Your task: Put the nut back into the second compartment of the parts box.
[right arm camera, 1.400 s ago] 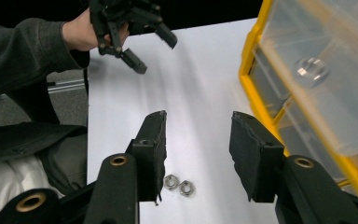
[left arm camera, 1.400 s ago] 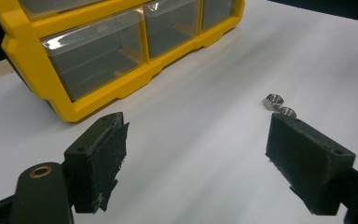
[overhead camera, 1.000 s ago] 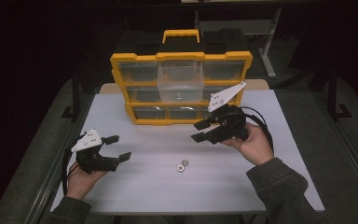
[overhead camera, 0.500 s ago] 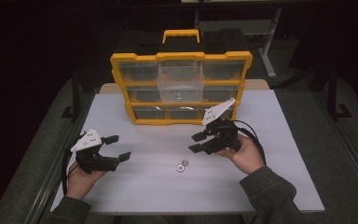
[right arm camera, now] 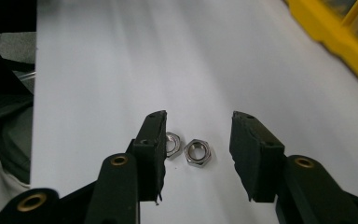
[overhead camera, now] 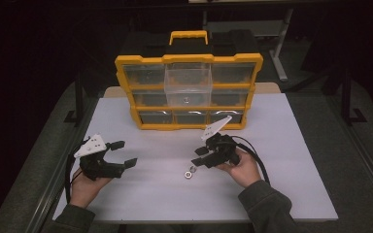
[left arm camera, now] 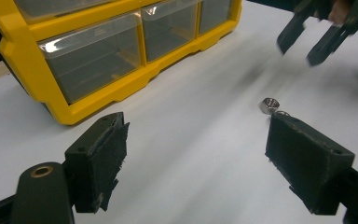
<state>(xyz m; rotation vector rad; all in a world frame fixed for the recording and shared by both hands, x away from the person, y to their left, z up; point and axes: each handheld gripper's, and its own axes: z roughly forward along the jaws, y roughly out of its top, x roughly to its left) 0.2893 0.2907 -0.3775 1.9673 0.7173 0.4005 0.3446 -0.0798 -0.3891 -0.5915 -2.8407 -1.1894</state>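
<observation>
Two small metal hex nuts (overhead camera: pixel 189 172) lie side by side on the white table (overhead camera: pixel 281 145), in front of the middle. In the right gripper view one nut (right arm camera: pixel 198 152) sits between the jaws and the other nut (right arm camera: pixel 173 143) is half hidden behind the left jaw. My right gripper (overhead camera: pixel 197 157) is open, low over the table, its tips just right of the nuts. My left gripper (overhead camera: pixel 126 153) rests open at the front left, nothing between its jaws. From the left gripper view the nut (left arm camera: pixel 269 105) lies ahead, with the right gripper (left arm camera: pixel 307 42) beyond it.
A yellow organizer (overhead camera: pixel 189 60) with clear drawers stands at the back centre. Its top middle drawer (overhead camera: pixel 188 87) is pulled out, and a small metal piece lies inside. A bench stands behind the table. The table's edges drop to dark floor.
My right gripper has come down and toward the front left, from near the organizer to the two nuts. The left gripper and the nuts have stayed put.
</observation>
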